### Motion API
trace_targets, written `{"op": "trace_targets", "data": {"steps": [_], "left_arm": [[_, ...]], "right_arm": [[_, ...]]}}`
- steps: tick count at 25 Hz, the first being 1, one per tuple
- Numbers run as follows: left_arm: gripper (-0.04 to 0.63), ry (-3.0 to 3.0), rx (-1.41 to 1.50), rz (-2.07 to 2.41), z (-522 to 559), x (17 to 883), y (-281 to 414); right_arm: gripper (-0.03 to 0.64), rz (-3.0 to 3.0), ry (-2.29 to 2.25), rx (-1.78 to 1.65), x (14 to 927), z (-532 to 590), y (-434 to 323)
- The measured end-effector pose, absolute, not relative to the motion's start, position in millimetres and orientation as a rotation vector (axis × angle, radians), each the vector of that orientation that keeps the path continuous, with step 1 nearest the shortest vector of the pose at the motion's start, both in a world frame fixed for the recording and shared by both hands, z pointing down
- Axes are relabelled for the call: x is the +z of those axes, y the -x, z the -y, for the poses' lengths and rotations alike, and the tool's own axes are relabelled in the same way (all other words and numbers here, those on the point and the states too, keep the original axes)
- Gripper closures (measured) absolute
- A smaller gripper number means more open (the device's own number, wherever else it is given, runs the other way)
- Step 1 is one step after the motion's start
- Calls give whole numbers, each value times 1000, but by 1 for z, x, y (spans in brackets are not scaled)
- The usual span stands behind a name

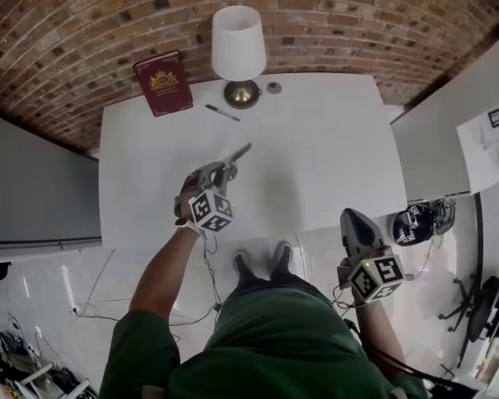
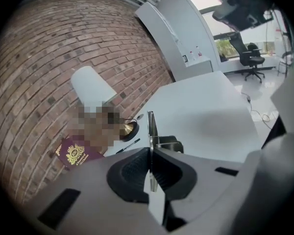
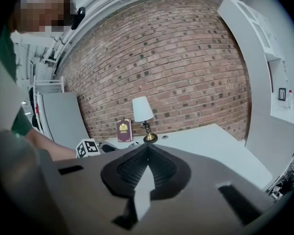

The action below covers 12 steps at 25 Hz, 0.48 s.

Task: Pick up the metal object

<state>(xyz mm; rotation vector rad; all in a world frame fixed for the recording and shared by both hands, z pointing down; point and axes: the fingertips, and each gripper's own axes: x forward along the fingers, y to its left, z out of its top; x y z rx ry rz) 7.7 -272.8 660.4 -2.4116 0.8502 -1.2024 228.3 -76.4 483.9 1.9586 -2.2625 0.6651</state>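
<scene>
Over the middle of the tabletop (image 1: 333, 156), your left gripper (image 1: 229, 166) has its jaws closed tight on the metal object (image 1: 241, 151). In the left gripper view the thin strip (image 2: 150, 124) stands edge-on, pinched between the two pads, and its free end points toward the far edge. Your right gripper (image 1: 353, 219) hangs off the table, just past the near right corner. Its jaws are pressed together with nothing between them, as the right gripper view (image 3: 147, 148) shows. Along the far edge a white-shaded lamp (image 1: 239, 44) stands on a brass base. A dark red book (image 1: 163, 83) sits at the far left corner, and a pen (image 1: 222, 112) lies on the tabletop between the two.
</scene>
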Motion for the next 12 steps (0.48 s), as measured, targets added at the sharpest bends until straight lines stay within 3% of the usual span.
{"op": "trace_targets", "data": {"steps": [12], "left_arm": [[587,2704,-792,-1185,246,547,-5]], "right_arm": [[612,2375,-1870,583,467,98,-225]]}}
